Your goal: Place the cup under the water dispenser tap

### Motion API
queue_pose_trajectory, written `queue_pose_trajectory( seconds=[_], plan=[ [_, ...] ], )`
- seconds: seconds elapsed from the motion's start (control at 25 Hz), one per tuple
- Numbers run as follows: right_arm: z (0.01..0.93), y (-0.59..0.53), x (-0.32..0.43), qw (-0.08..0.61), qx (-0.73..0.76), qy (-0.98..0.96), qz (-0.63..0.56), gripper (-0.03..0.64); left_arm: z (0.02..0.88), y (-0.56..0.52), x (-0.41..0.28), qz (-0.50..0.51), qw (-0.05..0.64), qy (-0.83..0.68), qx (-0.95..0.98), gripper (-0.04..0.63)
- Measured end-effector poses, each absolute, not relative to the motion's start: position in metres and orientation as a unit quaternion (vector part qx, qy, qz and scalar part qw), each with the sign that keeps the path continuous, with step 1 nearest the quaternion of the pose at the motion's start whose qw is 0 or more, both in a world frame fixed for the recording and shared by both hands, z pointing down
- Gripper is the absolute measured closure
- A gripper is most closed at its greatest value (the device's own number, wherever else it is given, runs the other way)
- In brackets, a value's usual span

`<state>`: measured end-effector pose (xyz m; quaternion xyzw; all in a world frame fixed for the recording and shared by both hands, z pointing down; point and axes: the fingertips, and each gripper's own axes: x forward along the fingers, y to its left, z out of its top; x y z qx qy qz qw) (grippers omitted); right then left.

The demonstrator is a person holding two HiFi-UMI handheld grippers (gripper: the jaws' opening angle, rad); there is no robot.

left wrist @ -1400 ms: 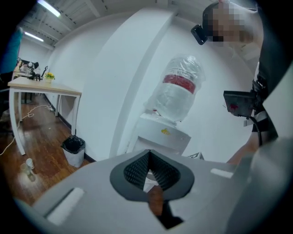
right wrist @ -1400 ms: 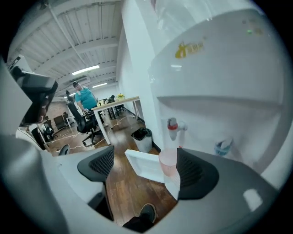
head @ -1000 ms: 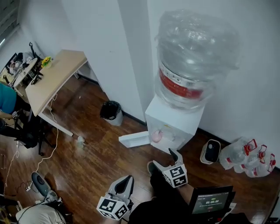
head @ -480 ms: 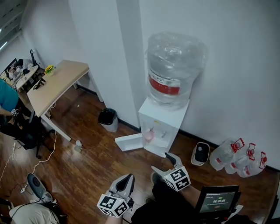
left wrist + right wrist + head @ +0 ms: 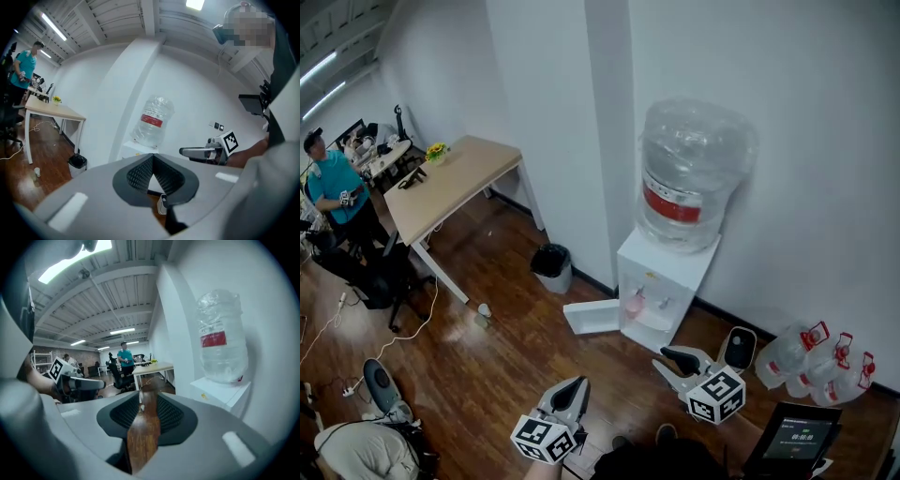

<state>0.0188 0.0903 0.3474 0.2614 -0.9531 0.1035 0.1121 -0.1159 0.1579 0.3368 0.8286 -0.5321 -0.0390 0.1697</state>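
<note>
A pink cup (image 5: 635,302) stands in the alcove of the white water dispenser (image 5: 670,267), below its taps. A big clear bottle (image 5: 694,173) sits on top. Both grippers hang well back from the dispenser over the wood floor. My left gripper (image 5: 575,387) is shut and holds nothing; its pads meet at the tips (image 5: 152,159). My right gripper (image 5: 676,362) points toward the dispenser, and its jaws are closing on nothing: a narrow strip of floor shows between the pads (image 5: 149,401). The bottle (image 5: 219,338) and the dispenser top (image 5: 220,390) lie to its right.
A white panel (image 5: 592,317) lies on the floor left of the dispenser, by a black bin (image 5: 551,262). Several water jugs (image 5: 811,352) and a small black-and-white device (image 5: 737,347) sit to the right. A wooden desk (image 5: 455,183) and a person in teal (image 5: 337,187) are at the left.
The head view has drawn back from the dispenser. The right gripper has moved right and away from the cup, its jaws narrowing. The left gripper has stayed low at the front.
</note>
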Motion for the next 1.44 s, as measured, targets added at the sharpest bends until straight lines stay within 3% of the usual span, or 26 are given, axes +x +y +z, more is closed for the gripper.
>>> queue_pose_trajectory(
  seconds=[0.04,0.2,0.48,1.44],
  plan=[
    [0.336,0.093,0.021,0.098,0.263,-0.955,0.099,0.546,0.335,0.159,-0.115,-0.042,0.170,-0.534,0.827,0.594],
    [0.306,0.099,0.033,0.083,0.268,-0.955,0.092,0.615,0.325,0.160,-0.102,-0.041,0.166,-0.541,0.823,0.594],
    [0.303,0.099,0.050,0.099,0.259,-0.958,0.073,0.615,0.301,0.165,-0.066,-0.047,0.148,-0.528,0.835,0.594],
    [0.307,0.088,0.057,0.101,0.255,-0.958,0.082,0.617,0.301,0.155,-0.060,-0.026,0.149,-0.546,0.824,0.594]
  ],
)
